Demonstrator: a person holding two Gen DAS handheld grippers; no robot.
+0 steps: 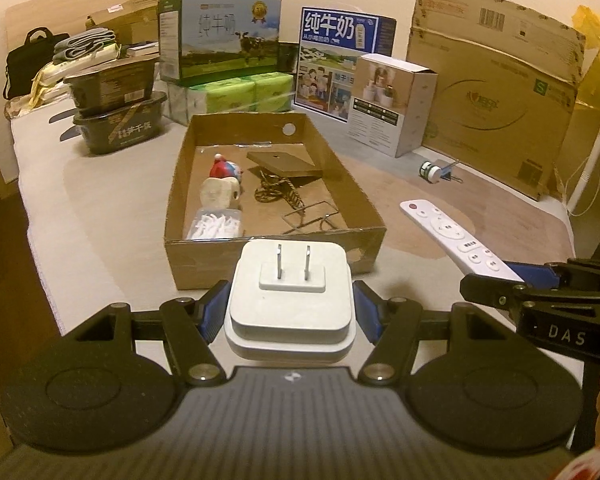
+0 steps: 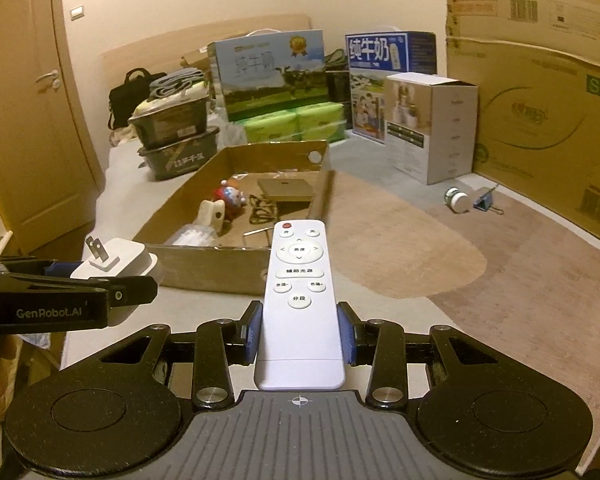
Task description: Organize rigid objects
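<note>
So we've got the left tool (image 1: 290, 308) clamped on the white plug adapter (image 1: 288, 292), right tool (image 2: 299, 334) clamped on the white remote (image 2: 300, 296). The cardboard tray (image 1: 276, 256) lies straight ahead, left tool nearer; the remote's long axis points at its near wall. Only the right view shows the adapter side-on.

Place: a room in a home, used partly for storage.
Door: a wooden door (image 2: 32, 112) with a lever handle is seen at the left, a wall switch (image 2: 77, 11) beside it.
Groceries: milk cartons (image 1: 220, 36) and packs of green tissues (image 1: 244, 94) are stacked along the wall.
Packaging: a large flattened cardboard box (image 1: 496, 80) is leaned upright against the wall.
Belongings: a black bag (image 1: 30, 60) and folded cloths (image 1: 86, 44) are piled at the far end.
Surface: a cloth-covered surface with brown patches (image 2: 400, 248) is seen underneath; whether it is a bed cannot be told.
</note>
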